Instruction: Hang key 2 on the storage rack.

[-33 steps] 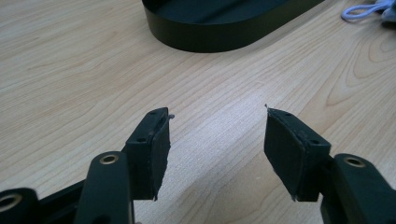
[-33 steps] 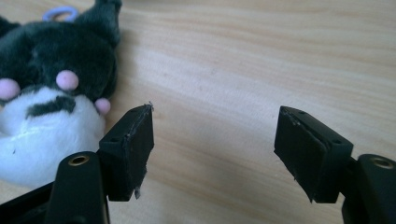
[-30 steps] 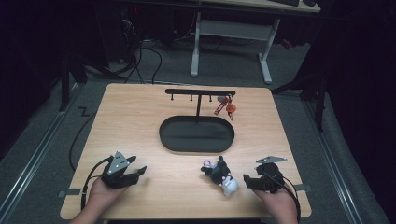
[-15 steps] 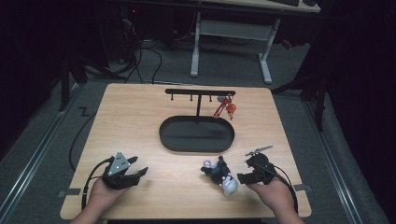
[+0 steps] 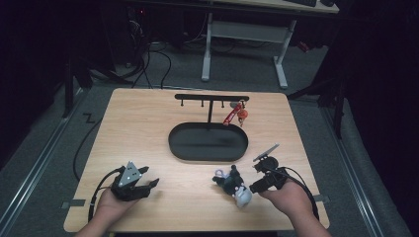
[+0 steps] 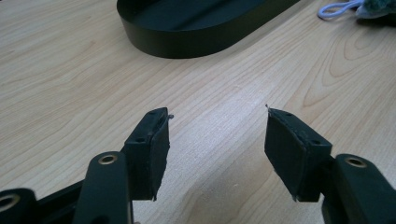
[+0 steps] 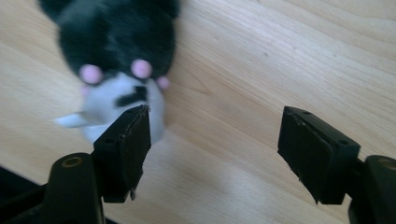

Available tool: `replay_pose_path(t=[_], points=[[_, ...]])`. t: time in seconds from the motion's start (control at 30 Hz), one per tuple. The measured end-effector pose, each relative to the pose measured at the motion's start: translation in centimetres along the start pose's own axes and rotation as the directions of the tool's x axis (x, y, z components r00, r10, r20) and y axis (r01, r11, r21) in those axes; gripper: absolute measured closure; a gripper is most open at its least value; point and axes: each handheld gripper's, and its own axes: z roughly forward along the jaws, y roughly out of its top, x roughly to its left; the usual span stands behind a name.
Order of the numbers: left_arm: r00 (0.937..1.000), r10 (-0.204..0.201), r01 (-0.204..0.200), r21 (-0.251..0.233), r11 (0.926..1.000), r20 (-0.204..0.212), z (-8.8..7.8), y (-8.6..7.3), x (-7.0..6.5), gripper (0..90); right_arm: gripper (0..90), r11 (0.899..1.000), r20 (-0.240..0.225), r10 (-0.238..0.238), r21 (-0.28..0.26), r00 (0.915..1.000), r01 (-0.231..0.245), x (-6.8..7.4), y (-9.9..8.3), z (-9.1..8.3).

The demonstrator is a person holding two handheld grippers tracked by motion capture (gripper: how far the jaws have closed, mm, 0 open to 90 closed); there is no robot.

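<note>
Wooden table (image 5: 148, 128) carries a black oval tray (image 5: 208, 142) at centre, black hook rack (image 5: 211, 98) rising at its far edge with a red keychain (image 5: 234, 114) hung on the right, and a black-and-white plush toy (image 5: 232, 184) lying near-right of the tray.

From above my side, the high view looks forward and down over the whole table (image 5: 148, 128). My left gripper view sits low, facing the tray (image 6: 196, 28); my right hovers close over the plush (image 7: 116, 56).
</note>
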Motion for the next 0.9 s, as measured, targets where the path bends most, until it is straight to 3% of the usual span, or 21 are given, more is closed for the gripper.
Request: replay_pose_path(t=[0.2, 0.33, 0.7, 0.9], points=[[0.9999, 0.005, -0.005, 0.002, 1.0000, 0.008, 0.0, 0.0, -0.1, 40.5, 18.1, 1.000, -0.037, -0.012, -0.016, 0.9993, 0.011, 1.1, 0.6, -1.0], [0.9999, 0.008, -0.008, 0.001, 1.0000, 0.012, 0.0, 0.1, -0.2, 40.5, 15.7, 1.000, -0.059, -0.021, -0.023, 0.9980, 0.020, 2.0, 0.9, -0.7], [0.9998, 0.015, -0.015, 0.005, 0.9999, 0.011, 0.1, 0.0, -0.2, 40.1, 16.4, 0.997, -0.101, -0.058, 0.038, 0.9932, 0.063, 3.8, 1.2, 2.7], [0.9998, 0.016, -0.017, 0.007, 0.9998, 0.008, 0.1, -0.1, -0.1, 39.1, 21.3, 0.994, -0.091, -0.084, 0.060, 0.9923, 0.089, 4.5, 1.2, 4.4]])
